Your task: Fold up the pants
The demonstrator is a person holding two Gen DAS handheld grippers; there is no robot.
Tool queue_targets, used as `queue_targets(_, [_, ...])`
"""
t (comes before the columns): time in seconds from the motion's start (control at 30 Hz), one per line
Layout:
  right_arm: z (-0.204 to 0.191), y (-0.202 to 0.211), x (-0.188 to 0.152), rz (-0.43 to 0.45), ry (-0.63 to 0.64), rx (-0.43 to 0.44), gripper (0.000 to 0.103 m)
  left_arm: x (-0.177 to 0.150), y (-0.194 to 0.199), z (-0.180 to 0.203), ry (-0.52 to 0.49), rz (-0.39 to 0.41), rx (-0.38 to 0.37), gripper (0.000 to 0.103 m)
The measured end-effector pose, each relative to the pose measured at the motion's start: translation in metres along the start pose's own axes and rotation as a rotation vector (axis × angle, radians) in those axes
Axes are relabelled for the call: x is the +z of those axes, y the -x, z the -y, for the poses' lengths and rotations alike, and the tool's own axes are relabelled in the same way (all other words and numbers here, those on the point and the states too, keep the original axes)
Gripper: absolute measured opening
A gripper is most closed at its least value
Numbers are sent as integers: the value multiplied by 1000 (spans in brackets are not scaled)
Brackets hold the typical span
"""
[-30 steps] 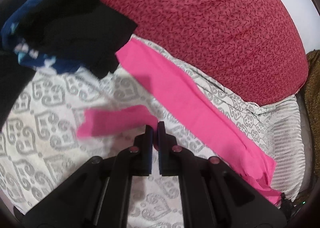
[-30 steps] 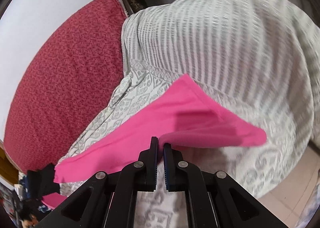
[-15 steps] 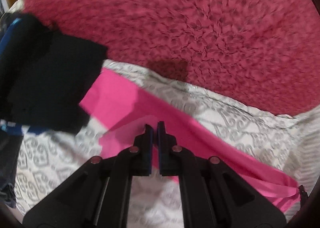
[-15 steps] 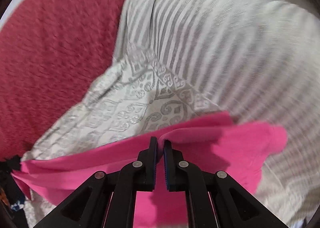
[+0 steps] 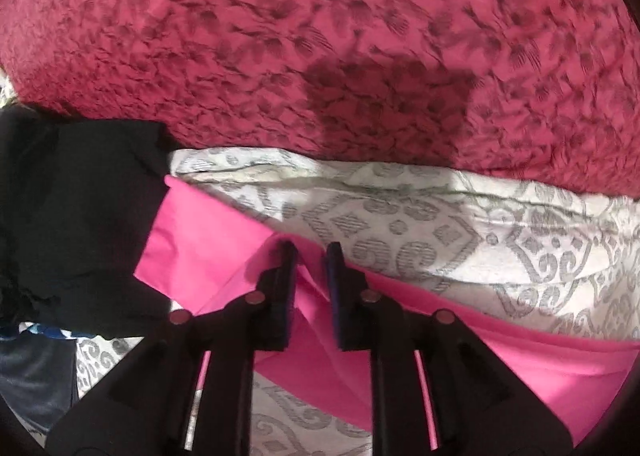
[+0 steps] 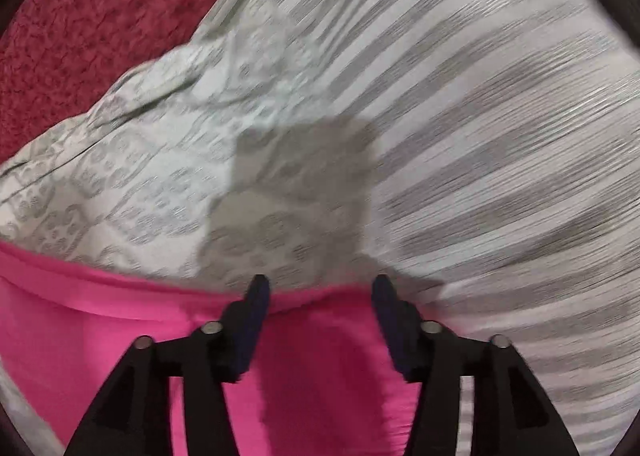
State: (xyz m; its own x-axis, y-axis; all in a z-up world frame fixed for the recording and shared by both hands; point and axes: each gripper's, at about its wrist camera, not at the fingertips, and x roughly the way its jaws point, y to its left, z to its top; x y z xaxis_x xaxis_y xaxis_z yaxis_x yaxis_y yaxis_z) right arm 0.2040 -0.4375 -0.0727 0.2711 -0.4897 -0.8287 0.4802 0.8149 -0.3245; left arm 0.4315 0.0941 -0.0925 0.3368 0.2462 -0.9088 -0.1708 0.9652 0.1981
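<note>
Down on the bed, the pink pants lay spread over the grey-patterned bedsheet, running under and between the fingers of both tools. The left gripper had its fingers a little apart and opening, pink cloth showing in the gap without being pinched, a black garment off to their left and a red blanket beyond their tips. The right gripper had its fingers wide and still parting, the pants' edge lying loose between them, with striped bedding ahead.
</note>
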Motion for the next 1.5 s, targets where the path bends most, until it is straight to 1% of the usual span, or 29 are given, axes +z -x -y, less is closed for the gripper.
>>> queue_targets(0.07, [13,13,0,44,6,-65,59,4,8,-3,7,15,12,24])
queue_targets(0.1, [22,20,-3,56,-17,-75,59,7,15,-3,-9,41,51,28])
queue_targets(0.17, [32,28,-9,57,-53,-34,59,10,36,0,-70,119,157,54])
queue_targets(0.2, [36,32,-15,58,-71,-25,60,9,43,1,-97,147,187,57])
queue_targets(0.3, [42,45,-34,65,-105,-17,60,3,67,0,-199,229,251,57])
queue_targets(0.37, [41,55,-44,68,-130,23,60,-7,82,-3,-251,266,253,57])
queue_targets(0.4, [41,62,-56,71,-138,56,61,-15,90,-8,-272,284,248,58])
queue_targets(0.5, [29,79,-85,74,-111,100,61,-36,101,-31,-288,301,247,59])
queue_targets(0.6, [25,94,-124,67,-101,124,61,-46,93,-67,-234,265,213,59])
queue_targets(0.63, [23,97,-135,60,-112,145,61,-49,88,-77,-217,247,192,59])
queue_targets(0.67, [24,100,-143,49,-123,164,61,-54,80,-89,-202,220,154,59])
queue_targets(0.7, [22,102,-152,35,-137,184,61,-56,74,-93,-194,201,125,59])
queue_targets(0.8, [15,108,-164,32,-151,187,61,-72,52,-99,-175,146,32,59])
queue_targets(0.83, [10,109,-166,31,-155,185,61,-75,43,-99,-168,127,12,60])
queue_targets(0.87, [5,110,-166,28,-161,193,61,-77,29,-98,-152,95,-8,64])
queue_targets(0.97, [-16,112,-165,23,-171,256,61,-81,0,-95,-119,45,-17,66])
queue_targets(1.0, [-27,112,-162,21,-156,274,61,-81,-10,-92,-109,34,-27,65])
queue_targets(1.03, [-40,113,-160,21,-132,282,61,-82,-19,-90,-102,29,-54,43])
queue_targets(1.07, [-50,114,-157,22,-111,281,61,-83,-26,-88,-99,21,-90,10])
queue_targets(1.1, [-63,114,-154,21,-88,277,61,-82,-28,-86,-98,7,-96,3])
queue_targets(1.13, [-71,112,-150,19,-77,278,61,-79,-24,-84,-104,36,-86,3])
queue_targets(1.2, [-82,110,-146,13,-69,289,61,-68,-5,-84,-149,132,-34,3])
queue_targets(1.27, [-88,108,-142,6,-71,285,61,-52,12,-88,-185,198,24,4])
queue_targets(1.33, [-91,105,-141,-3,-82,277,61,-29,27,-94,-231,287,149,5])
queue_targets(1.37, [-92,102,-141,-8,-89,278,61,-20,30,-96,-255,313,186,6])
queue_targets(1.4, [-92,99,-142,-18,-98,285,61,-15,33,-95,-261,334,246,6])
queue_targets(1.43, [-93,98,-142,-24,-102,288,61,-10,33,-95,-271,372,366,6])
queue_targets(1.47, [-94,96,-143,-30,-103,289,61,-8,33,-99,-280,393,417,6])
queue_targets(1.5, [-95,95,-146,-37,-101,288,61,-7,33,-101,-282,407,443,6])
